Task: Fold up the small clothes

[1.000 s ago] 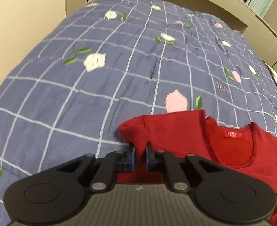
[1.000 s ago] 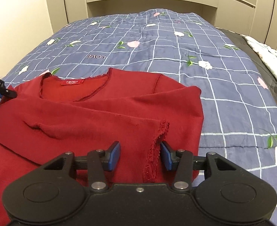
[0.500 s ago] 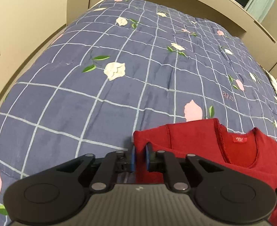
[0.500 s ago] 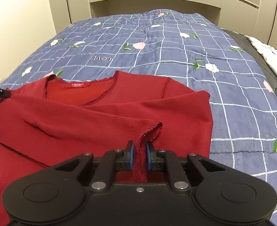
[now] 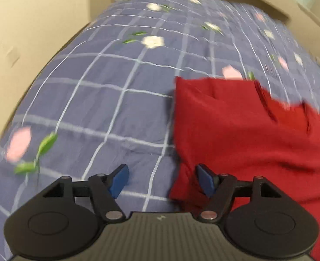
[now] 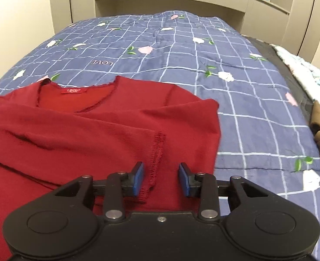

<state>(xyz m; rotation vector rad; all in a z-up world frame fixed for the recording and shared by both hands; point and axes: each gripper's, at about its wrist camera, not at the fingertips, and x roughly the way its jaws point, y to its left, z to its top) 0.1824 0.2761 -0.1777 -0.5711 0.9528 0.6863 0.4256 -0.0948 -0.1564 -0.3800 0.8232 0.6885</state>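
Both grippers, pinching the red top half a second ago, now spread: left gripper blurred, seemingly empty; right gripper straddles the cuff. Only the right view shows the neck label.

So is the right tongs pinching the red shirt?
No, the right tongs are open, with the red shirt lying flat on the bed between their blue pads, ungripped.

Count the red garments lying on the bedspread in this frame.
1. A single red top lies on the blue checked bedspread, directly ahead of the right gripper; its edge also shows beside the left gripper. More may lie out of view.
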